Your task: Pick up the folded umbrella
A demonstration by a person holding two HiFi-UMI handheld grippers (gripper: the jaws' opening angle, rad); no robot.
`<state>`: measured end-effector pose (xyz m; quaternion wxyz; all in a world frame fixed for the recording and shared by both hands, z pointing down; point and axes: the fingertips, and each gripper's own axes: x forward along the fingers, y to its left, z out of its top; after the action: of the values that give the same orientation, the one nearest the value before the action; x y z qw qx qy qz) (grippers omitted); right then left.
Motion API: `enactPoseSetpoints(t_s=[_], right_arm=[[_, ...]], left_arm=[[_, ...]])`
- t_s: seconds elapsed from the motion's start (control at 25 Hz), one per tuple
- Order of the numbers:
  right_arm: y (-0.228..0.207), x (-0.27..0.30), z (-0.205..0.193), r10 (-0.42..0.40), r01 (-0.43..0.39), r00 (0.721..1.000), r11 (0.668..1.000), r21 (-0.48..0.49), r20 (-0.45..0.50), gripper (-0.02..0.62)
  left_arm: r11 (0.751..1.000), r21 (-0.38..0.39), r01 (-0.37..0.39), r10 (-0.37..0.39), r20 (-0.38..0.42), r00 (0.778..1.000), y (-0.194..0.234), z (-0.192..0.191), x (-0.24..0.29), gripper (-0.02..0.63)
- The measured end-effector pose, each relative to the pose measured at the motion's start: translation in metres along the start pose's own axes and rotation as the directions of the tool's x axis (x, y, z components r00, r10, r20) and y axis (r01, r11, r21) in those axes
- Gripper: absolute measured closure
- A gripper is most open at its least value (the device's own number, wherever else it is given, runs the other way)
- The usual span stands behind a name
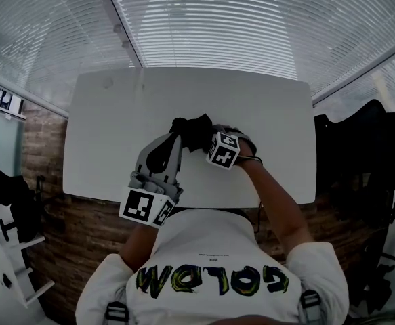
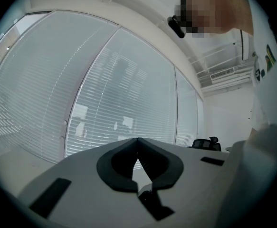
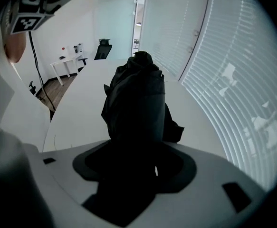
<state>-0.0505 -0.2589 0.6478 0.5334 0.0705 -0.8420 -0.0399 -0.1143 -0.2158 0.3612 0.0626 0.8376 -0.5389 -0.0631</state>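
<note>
A black folded umbrella [image 1: 192, 130] sits bunched between the jaws of my right gripper [image 1: 206, 141], just above the near middle of the white table [image 1: 116, 120]. In the right gripper view the umbrella [image 3: 136, 99] fills the space between the jaws of the right gripper [image 3: 138, 152] and sticks out ahead of them, over the table [image 3: 76, 113]. The jaws are shut on it. My left gripper [image 1: 173, 142] hovers just left of the umbrella. In its own view the left gripper [image 2: 138, 141] has its tips touching, with nothing between them, and faces the window blinds.
Slatted blinds [image 1: 204, 19] run behind the table's far edge. A black office chair [image 1: 363, 147] stands to the right of the table. A white rack [image 1: 7, 249] is at lower left. A small white desk and dark chair [image 3: 102, 49] stand far across the room.
</note>
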Motion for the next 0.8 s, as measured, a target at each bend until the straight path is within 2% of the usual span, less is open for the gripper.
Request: enactPoseSetpoints(t_s=[0.2, 0.4, 0.6, 0.8], right_arm=[[-0.014, -0.039, 0.018, -0.070, 0.060, 0.990, 0.995, 0.077, 0.122, 0.325], [-0.024, -0.077, 0.033, -0.145, 0.109, 0.960, 0.982, 0.156, 0.239, 0.324], [-0.029, -0.117, 0.047, -0.217, 0.133, 0.906, 0.961, 0.242, 0.364, 0.324], [-0.036, -0.159, 0.057, -0.290, 0.126, 0.825, 0.931, 0.341, 0.486, 0.322]], left_arm=[[1.000, 0.002, 0.005, -0.005, 0.003, 1.000, -0.006, 0.001, 0.001, 0.597], [1.000, 0.006, 0.009, -0.009, 0.007, 1.000, -0.008, 0.002, 0.002, 0.597], [1.000, 0.010, 0.013, -0.013, 0.010, 1.000, -0.011, 0.004, 0.004, 0.597], [1.000, 0.014, 0.015, -0.015, 0.015, 1.000, -0.013, 0.006, 0.006, 0.597]])
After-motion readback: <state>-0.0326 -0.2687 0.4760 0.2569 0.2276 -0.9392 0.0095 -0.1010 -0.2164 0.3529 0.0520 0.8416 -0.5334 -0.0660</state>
